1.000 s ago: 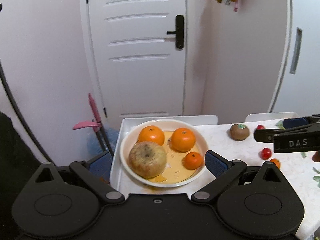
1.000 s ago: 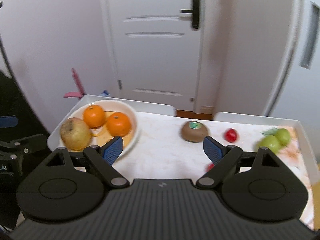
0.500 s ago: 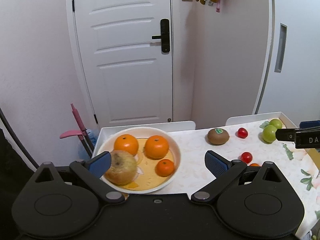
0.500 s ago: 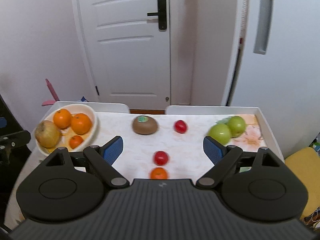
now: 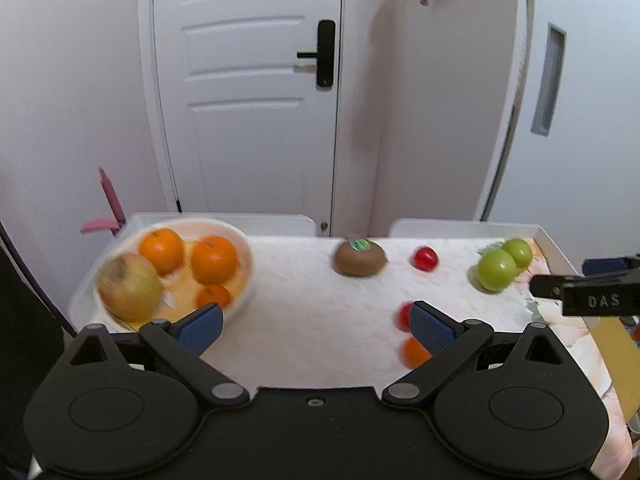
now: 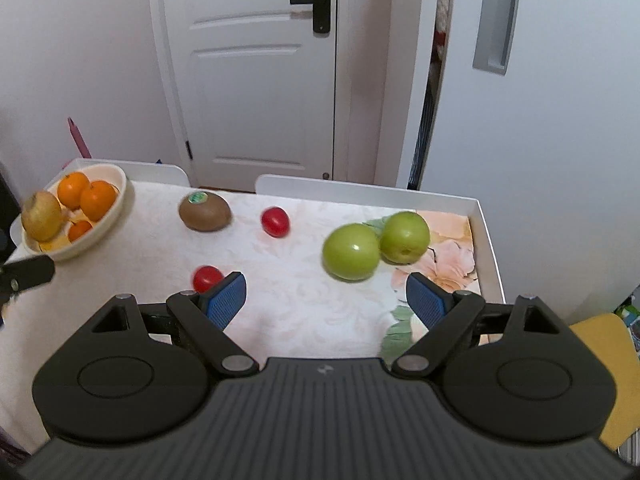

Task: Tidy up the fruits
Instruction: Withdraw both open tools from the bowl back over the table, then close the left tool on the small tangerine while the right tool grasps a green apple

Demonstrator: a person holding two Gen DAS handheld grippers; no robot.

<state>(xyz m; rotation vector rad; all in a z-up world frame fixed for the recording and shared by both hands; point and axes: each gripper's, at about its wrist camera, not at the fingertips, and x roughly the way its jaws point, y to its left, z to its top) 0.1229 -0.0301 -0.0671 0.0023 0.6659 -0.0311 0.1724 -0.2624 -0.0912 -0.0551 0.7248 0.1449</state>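
Note:
A cream bowl (image 5: pixel 240 254) (image 6: pixel 116 196) at the table's left holds a yellowish apple (image 5: pixel 130 286), two oranges (image 5: pixel 214 260) and a small mandarin (image 5: pixel 214 295). On the cloth lie a kiwi (image 6: pixel 205 212) (image 5: pixel 360 258), two red tomatoes (image 6: pixel 275 221) (image 6: pixel 207 278), a small mandarin (image 5: pixel 414 352) and two green apples (image 6: pixel 351 253) (image 6: pixel 405 237). My left gripper (image 5: pixel 316 324) hangs open over the middle of the table with nothing in it. My right gripper (image 6: pixel 326 300) is open just in front of the green apples, also empty.
The table (image 6: pixel 160 248) carries a white floral cloth inside a raised white rim (image 6: pixel 486 240). A white door (image 6: pixel 252 80) and wall stand behind. A pink object (image 5: pixel 106 208) leans at the left. A yellow thing (image 6: pixel 600 344) sits off the right edge.
Both views have swung to the right. The bowl has slid to the left of each frame, and the green apples now lie close ahead of my right gripper. Both grippers have stayed open.

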